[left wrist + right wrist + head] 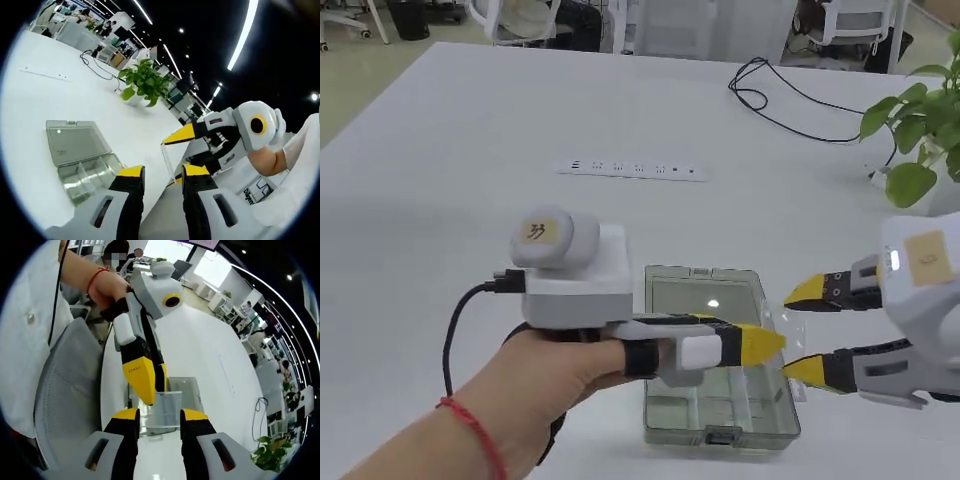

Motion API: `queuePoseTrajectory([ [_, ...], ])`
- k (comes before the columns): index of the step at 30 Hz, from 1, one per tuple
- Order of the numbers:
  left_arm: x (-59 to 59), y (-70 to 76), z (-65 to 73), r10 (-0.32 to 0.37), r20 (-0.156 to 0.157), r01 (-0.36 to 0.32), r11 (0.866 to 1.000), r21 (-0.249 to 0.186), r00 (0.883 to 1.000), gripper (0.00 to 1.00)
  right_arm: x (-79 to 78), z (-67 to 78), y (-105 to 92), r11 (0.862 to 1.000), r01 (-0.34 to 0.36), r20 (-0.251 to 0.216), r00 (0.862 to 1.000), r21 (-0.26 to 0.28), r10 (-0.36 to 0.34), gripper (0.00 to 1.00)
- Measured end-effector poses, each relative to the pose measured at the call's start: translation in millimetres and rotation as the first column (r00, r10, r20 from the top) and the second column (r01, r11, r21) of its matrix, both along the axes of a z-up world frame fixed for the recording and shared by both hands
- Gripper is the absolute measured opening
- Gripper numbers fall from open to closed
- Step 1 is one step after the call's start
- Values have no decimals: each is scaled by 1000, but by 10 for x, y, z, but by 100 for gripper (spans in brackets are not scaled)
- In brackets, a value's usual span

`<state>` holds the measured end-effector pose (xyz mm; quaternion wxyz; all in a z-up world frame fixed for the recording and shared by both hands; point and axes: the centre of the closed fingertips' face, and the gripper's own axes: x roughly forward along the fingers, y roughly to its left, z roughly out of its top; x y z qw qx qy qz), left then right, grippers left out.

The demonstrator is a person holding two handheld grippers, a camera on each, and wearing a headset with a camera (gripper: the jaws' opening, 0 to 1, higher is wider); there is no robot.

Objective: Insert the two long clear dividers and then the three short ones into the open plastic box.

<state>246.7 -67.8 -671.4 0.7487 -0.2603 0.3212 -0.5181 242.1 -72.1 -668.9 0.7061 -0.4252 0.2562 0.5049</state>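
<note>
Nearest us, the L hand (560, 370), w/ a red string (470, 430) on the wrist, wraps the L gripper (760, 340) from below and holds it level, tips pointing at the R gripper (810, 330). L jaws stand apart. A clear divider (164, 410) reaches in btw them but touches neither pad, as far as we can see in the left gripper view. The R gripper comes in from the opposite side, roughly level, w/ the R hand (262, 160) behind it in a white sleeve. Its jaws are spread wide and seem clamped on the divider's two short edges, so the sheet stands upright across the gap.

Just below both sets of tips sits the box (720, 432) on a white table (470, 150). Its lid (705, 295) lies flat and open on the far side, and the base is nearest us. In the left gripper view the base shows clear partitions forming compartments; we can't tell how many.

Farther out from the tongs are a white power strip (632, 168), a black cable (790, 95) and a green plant (915, 130). A grey mesh chair (65, 390) is behind the L gripper. The room is an office w/ desks and ceiling light strips.
</note>
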Motion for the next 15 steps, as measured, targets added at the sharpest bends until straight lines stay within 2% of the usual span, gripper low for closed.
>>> queuePoseTrajectory([
  [5, -45, -29, -30, -11, -28, 11, 1000, -6, 1000, 17, -33, 9, 36, 1000, -14, 4, 1000, -8, 14, 33],
  [7, -59, -42, -21, -12, -48, 11, 1000, -23, 999, 13, -40, -1, 32, 1000, -20, 12, 1000, -23, 20, 33],
  [15, -96, -71, -2, -29, -64, 26, 999, -40, 998, 2, -71, -11, 50, 999, -34, 14, 999, -38, 34, 33],
])
